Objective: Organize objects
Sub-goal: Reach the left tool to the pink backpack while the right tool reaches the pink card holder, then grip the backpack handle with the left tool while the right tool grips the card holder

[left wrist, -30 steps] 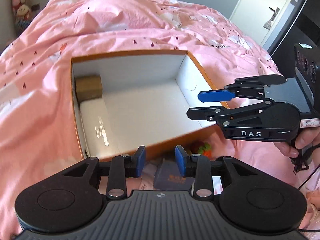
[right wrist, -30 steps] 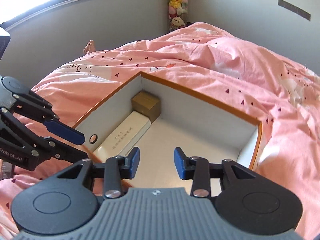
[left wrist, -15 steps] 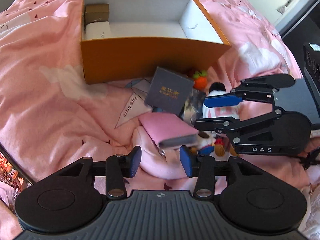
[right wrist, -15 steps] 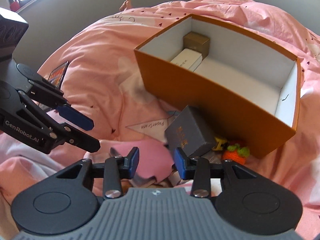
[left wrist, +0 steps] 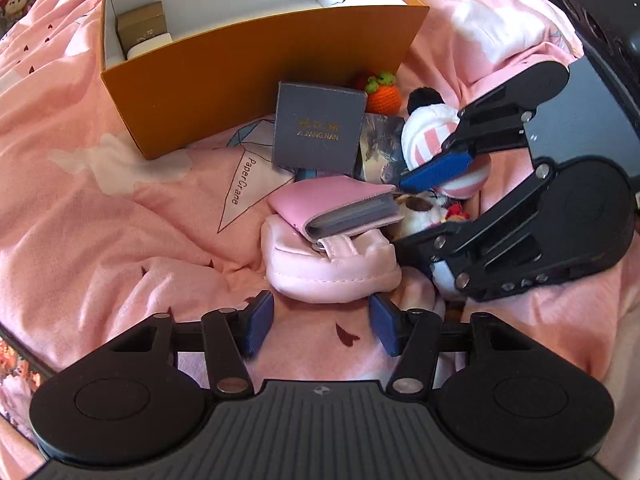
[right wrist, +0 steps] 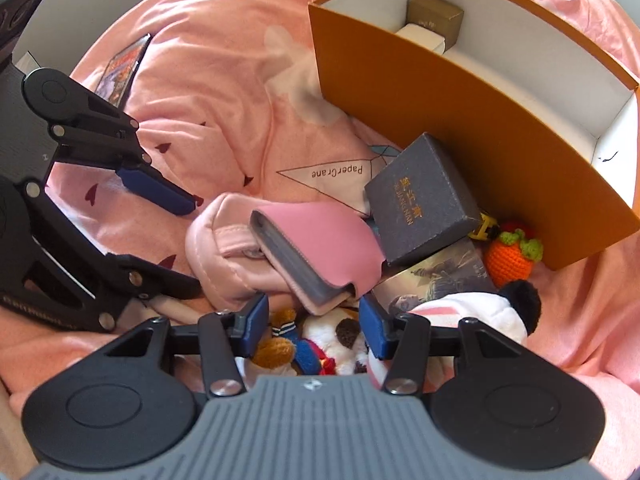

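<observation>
- Left wrist view: left gripper [left wrist: 320, 326] gapes wide and empty just before the pink pouch [left wrist: 330, 268]. One pink wallet [left wrist: 340, 210] rests loosely on top; it could slide off if the pouch is lifted.
- Right wrist view: right gripper [right wrist: 312, 326], wide and empty, hovers over the plush toys [right wrist: 320, 344]. One orange box [right wrist: 472, 120] on the bed holds two small boxes; one grey box [right wrist: 424, 208] leans precariously outside.

Wallet [left wrist: 336, 210] atop pouch [left wrist: 332, 268], box [left wrist: 256, 44] behind.

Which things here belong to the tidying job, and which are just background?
Job: orange box, grey box, pink wallet, pink pouch, knitted carrot, plush toys.

Background: pink duvet, black speaker.
</observation>
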The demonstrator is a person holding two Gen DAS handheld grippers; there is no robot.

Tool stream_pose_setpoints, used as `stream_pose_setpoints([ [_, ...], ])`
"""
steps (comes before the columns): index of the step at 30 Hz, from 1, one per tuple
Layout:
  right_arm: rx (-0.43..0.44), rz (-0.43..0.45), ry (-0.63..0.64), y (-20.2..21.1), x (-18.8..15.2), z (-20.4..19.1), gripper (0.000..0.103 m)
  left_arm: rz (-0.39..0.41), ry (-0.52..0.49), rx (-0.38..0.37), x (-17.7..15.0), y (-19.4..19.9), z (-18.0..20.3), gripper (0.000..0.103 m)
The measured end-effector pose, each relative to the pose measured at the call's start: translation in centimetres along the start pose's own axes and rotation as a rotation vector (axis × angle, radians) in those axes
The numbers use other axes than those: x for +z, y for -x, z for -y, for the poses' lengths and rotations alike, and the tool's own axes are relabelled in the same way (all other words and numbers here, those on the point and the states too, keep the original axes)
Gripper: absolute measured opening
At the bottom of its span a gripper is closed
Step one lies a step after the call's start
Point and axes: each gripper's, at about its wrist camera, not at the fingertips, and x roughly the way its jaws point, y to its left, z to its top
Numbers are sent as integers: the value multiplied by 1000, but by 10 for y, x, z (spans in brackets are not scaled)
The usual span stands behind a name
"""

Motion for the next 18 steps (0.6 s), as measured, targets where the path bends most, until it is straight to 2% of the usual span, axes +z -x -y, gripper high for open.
stream_pose_setpoints([
  [2,-2,-10,-5,-5,3,1,46,7,15,15,1,-4,-2,50],
  [5,-10,0,-24,-6,8,6,34,60,30,47,5,0,-4,44],
  [6,-21,7,-31,-5,9,8,24,82,40,52,7,1,-7,43],
  [10,-26,51,-41,-3,19,18,25,146,96,63,18,1,-19,44],
  [13,-59,93,-36,-3,25,24,28,181,93,60,25,-3,-26,48],
  [18,-85,117,-51,-13,28,40,29,205,118,-2,36,-13,-37,60],
])
